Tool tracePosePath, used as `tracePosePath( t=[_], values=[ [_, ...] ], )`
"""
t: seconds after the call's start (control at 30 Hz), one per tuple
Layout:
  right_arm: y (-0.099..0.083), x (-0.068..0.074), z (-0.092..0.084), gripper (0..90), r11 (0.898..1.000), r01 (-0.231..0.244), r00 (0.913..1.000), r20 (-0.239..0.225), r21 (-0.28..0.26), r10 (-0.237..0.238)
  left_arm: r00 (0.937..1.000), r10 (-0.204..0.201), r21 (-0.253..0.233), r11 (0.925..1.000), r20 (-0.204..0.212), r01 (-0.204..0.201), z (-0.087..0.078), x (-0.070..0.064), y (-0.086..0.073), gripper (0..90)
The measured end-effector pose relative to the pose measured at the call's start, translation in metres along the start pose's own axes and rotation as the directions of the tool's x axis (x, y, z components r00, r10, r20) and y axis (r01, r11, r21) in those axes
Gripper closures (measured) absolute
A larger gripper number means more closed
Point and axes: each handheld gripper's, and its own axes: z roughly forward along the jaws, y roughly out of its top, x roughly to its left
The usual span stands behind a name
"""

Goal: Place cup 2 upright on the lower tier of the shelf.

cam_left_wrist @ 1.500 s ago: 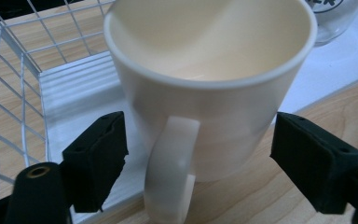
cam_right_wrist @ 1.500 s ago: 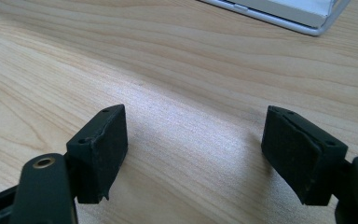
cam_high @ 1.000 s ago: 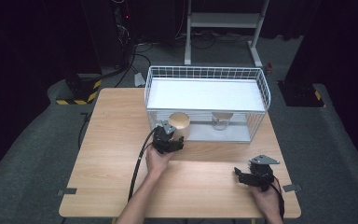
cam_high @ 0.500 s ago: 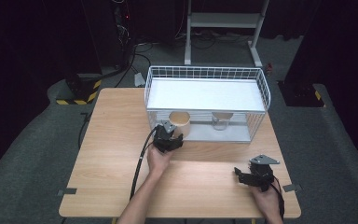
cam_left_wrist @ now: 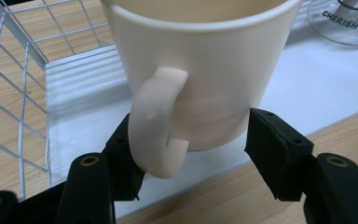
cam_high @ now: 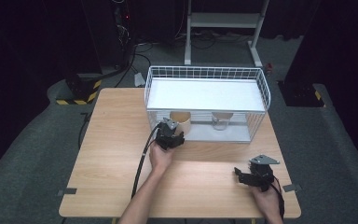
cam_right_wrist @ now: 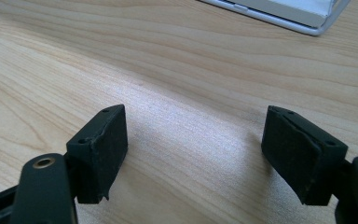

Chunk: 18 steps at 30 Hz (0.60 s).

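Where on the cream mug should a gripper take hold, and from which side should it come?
Grip the mug low on its body, coming level from the rack's open front. It stands upright and tapers toward the base, so the lower wall fits between the jaws. The left gripper does this, its jaws just closing, one pad behind the handle, which faces the gripper.

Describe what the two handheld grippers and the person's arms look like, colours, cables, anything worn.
Both are black, boxy, two-jaw tools. The left gripper trails a thick black cable across the light wooden table. The right gripper carries a grey three-cornered plate on top. Each has flat, rectangular black jaws with small screw holes, on arms with brass-coloured pivot rings. The forearms are bare, with no sleeves or gloves visible.
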Motion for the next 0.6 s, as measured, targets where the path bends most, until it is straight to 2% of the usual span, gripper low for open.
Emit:
tracePosePath(
  t=[0.3,0.4,0.6],
  values=[
    [0.000,0.000,0.000,22.6,1.000,-0.003,1.0000,0.001,0.001,0.003,0.9990,-0.045,0.003,0.9990,0.001,0.045,0.005,0.000,0.000,42.9],
    [0.000,0.000,0.000,22.5,1.000,-0.002,1.0000,0.001,0.001,0.002,0.9992,-0.038,0.009,0.9992,-0.008,0.038,0.007,0.001,0.001,43.5],
    [0.000,0.000,0.000,22.5,1.000,0.000,1.0000,0.000,0.000,0.000,0.9987,-0.051,0.019,0.9985,-0.007,0.051,0.012,0.002,0.004,44.1]
  ],
)
